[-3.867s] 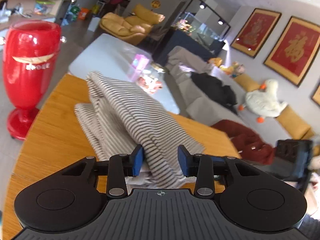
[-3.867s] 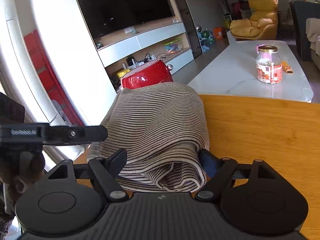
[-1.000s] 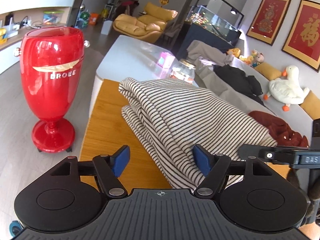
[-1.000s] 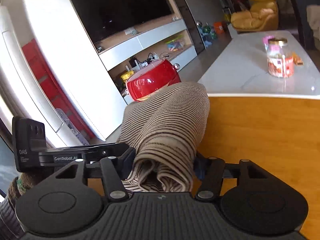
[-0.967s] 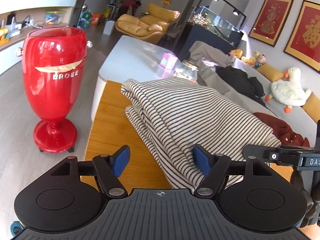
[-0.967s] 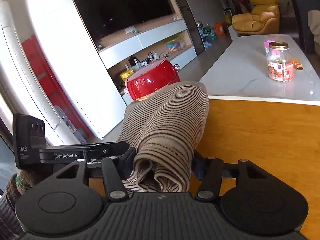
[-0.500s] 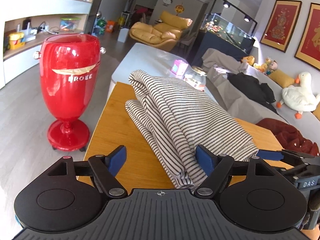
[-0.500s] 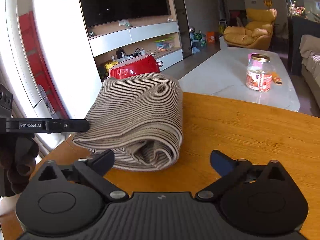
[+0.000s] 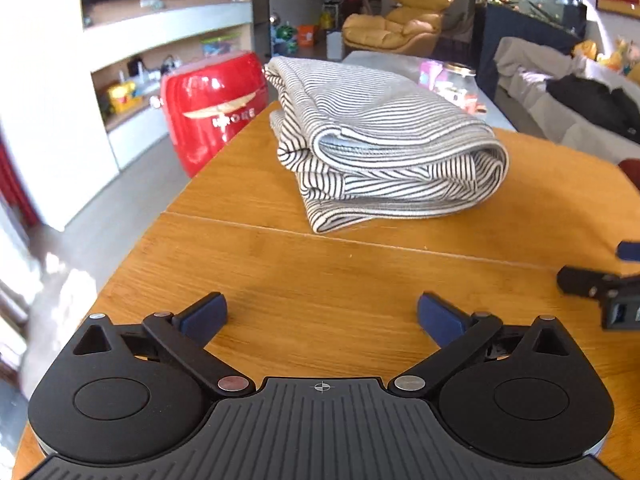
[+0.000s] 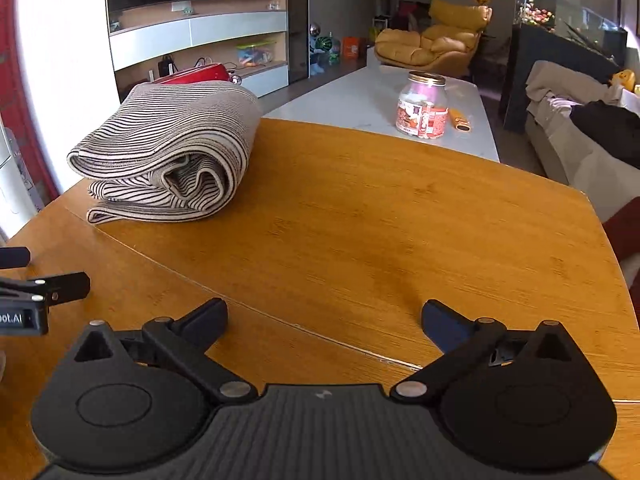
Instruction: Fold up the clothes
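Note:
A striped garment [image 9: 376, 148] lies folded in a thick bundle on the wooden table [image 9: 320, 280]; the right wrist view shows the same striped garment [image 10: 168, 156] at the table's far left corner. My left gripper [image 9: 322, 316] is open and drawn back from the bundle, with bare wood between its fingers. My right gripper [image 10: 324, 318] is open too, to the right of the bundle and well short of it. Each view catches the tip of the other gripper at its edge.
A red floor-standing vessel [image 9: 212, 108] stands beside the table's left edge. A white coffee table [image 10: 372, 100] beyond carries a glass jar [image 10: 422, 108]. A sofa with clothes [image 10: 588, 128] lies to the right, a TV unit [image 10: 192, 28] to the left.
Both grippers have let go of the striped garment and pulled back toward the near side of the table. The bundle now rests on the wood on its own.

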Motion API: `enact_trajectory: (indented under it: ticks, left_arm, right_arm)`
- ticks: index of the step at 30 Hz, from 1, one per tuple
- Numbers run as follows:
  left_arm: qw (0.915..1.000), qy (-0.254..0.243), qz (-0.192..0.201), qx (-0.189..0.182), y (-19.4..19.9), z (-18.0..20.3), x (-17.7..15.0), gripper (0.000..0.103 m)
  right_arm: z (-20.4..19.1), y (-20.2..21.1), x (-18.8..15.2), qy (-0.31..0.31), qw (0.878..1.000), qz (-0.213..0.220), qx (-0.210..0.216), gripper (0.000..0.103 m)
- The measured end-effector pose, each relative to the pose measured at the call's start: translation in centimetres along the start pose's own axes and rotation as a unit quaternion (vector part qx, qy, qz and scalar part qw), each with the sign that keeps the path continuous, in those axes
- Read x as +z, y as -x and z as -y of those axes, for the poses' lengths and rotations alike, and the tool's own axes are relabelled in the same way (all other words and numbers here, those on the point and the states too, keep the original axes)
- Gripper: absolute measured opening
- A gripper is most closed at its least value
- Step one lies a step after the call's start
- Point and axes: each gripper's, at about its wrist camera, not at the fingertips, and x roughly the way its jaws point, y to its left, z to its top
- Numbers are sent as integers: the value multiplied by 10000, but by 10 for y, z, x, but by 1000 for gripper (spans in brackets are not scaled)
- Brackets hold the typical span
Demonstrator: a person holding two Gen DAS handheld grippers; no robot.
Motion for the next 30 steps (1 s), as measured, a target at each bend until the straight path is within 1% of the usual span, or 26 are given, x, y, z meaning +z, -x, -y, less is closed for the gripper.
enact_trajectory:
  ticks: [2,6,8,16,30]
  left_arm:
    - [9999,118,42,-4,2,4,-2,103]
    - [9981,482,106,362,-2,10,4,103]
    - [9975,548,104,441,-6,12,9,103]
    - [9971,584,95,469,-14,12,16,103]
    - [9970,599,91,482,-15,12,16,103]
  right_arm:
    - [0,-3,1,46,10000,55,45,103]
    - [-2,-10,7,206,9994,127,228,103]
    - [-2,-13,10,224,9993,123,255,103]
    - [-2,-14,10,221,9993,123,260,103]
    - [-2,-14,10,224,9993,126,260,103]
